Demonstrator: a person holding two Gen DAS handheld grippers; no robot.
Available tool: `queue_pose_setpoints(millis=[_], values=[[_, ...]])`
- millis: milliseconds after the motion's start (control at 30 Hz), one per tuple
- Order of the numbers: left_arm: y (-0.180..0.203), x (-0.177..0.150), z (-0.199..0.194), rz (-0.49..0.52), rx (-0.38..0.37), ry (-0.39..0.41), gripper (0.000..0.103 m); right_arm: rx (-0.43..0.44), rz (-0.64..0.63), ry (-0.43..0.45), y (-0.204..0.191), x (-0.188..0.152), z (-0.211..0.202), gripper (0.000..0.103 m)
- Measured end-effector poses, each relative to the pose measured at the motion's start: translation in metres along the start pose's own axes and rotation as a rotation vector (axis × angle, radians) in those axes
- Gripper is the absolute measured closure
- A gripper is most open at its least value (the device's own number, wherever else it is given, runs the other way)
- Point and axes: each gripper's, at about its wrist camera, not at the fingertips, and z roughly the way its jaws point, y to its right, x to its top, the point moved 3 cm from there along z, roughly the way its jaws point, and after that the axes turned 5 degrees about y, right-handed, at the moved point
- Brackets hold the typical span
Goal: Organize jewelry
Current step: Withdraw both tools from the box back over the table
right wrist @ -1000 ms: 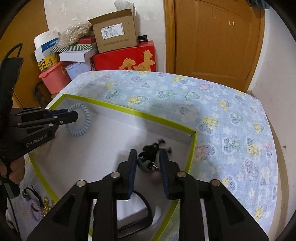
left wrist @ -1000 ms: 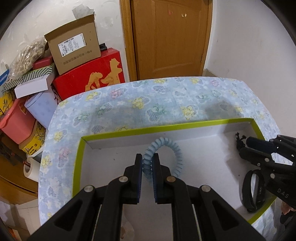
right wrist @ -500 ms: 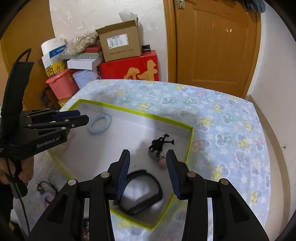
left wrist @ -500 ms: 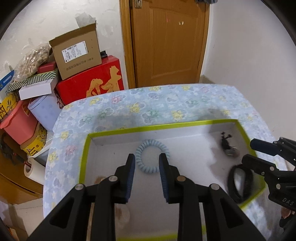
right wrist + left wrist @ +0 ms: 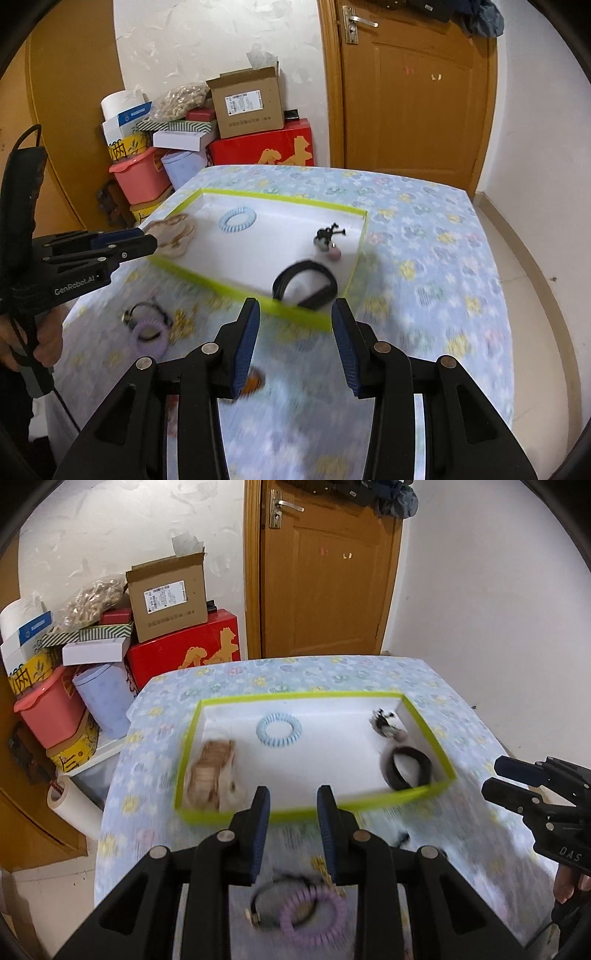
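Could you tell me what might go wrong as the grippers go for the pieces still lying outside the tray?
1. The purple coil band overlaps a black bracelet; grabbing one could drag both.
2. The small gold pieces beside them look easy to scatter.
3. The open left gripper hangs near the tray rim and might bump it.

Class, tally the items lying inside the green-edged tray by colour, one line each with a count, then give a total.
Blue: 1, coil ring
Black: 2, band and charm cluster
Tan: 1, beaded piece
Total: 4 in the tray
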Motion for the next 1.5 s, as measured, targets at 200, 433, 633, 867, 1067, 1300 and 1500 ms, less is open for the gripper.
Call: queue_pose_setpoints(millis=[200,433,633,867,1067,1300,1500], values=[[0.005,-0.026,-0.032,-0.019,-0.009,0.014,0.075,0.005,0.009,-0.002,-0.013,-0.025,-0.027,0.061],[0.008,-0.053,-0.061,-0.048,-0.015,0.023,0.075,0.02,0.022,0.0,-0.027,-0.048,-0.054,0.061],[0.008,-0.068,-0.078,-0.061,-0.017,0.032,0.075,0.051,0.026,0.001,-0.035,-0.062,-0.067,0.061],[0.001,-0.085,-0.091,-0.091,-0.013,0.035,0.075,0.088,0.029,-0.038,-0.04,-0.079,-0.069,0.061],[-0.004,-0.093,-0.09,-0.108,-0.012,0.022,0.076,0.113,0.033,-0.065,-0.044,-0.086,-0.067,0.061],[-0.006,-0.094,-0.081,-0.112,-0.009,0.006,0.075,0.127,0.025,-0.072,-0.047,-0.088,-0.063,0.061],[-0.012,-0.096,-0.068,-0.124,-0.007,-0.016,0.075,0.137,0.025,-0.082,-0.047,-0.088,-0.056,0.061]])
